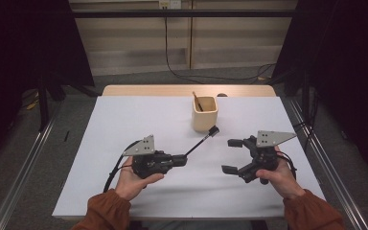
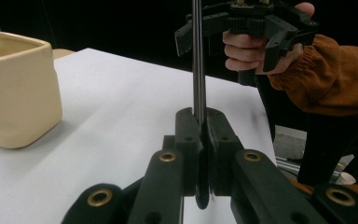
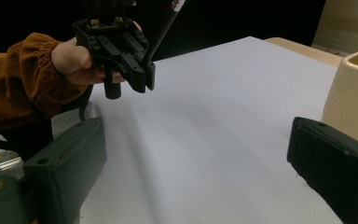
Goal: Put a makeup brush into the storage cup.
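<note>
My left gripper (image 2: 200, 140) has its jaws clamped on a slim dark brush (image 1: 202, 140), raised over the table (image 1: 124, 124), head just beside the cream holder (image 1: 205, 114). Right gripper (image 1: 235, 155) jaws stand apart. Brush head is unclear, possibly bristled. I would tilt upright, then lower slowly.

The high view looks down and forward over the table (image 1: 124, 191), far off. Each gripper view sits low, just behind its own jaws, facing the opposite gripper; both share the cup (image 2: 14, 88) beside them.
</note>
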{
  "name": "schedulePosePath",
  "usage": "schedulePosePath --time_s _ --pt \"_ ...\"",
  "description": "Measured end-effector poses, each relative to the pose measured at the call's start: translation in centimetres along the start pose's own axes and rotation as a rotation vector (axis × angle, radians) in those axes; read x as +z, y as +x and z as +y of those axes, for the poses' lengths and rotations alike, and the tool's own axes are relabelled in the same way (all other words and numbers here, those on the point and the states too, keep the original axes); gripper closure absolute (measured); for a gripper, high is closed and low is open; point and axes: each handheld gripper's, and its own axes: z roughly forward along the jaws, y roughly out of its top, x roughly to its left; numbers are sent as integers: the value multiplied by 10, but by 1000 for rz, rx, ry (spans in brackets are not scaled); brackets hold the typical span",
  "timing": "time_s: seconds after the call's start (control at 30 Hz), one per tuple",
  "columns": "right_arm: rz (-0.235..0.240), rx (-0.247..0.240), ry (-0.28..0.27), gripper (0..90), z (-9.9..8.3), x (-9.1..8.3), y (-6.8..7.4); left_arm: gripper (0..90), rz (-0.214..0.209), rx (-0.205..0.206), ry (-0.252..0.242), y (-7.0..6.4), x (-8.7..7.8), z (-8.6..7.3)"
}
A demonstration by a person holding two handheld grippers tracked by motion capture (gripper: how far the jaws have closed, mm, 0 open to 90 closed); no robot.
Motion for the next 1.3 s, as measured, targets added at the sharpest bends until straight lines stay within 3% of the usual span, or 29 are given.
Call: schedulePosePath --time_s 0.33,0.57,0.8,1.03,1.3 --pt "8 -1 -13 50 15 11 3 853 2 7 -6 -2 2 0" --pt "18 -15 9 69 22 19 4 852 2 7 -8 -1 3 0" --pt "1 -54 -16 152 26 26 4 852 3 13 -9 -2 3 1" --pt "15 -47 -31 192 31 29 3 852 1 19 -8 -3 4 1" --pt "74 -17 -51 310 35 33 1 852 0 20 -5 -4 5 0"
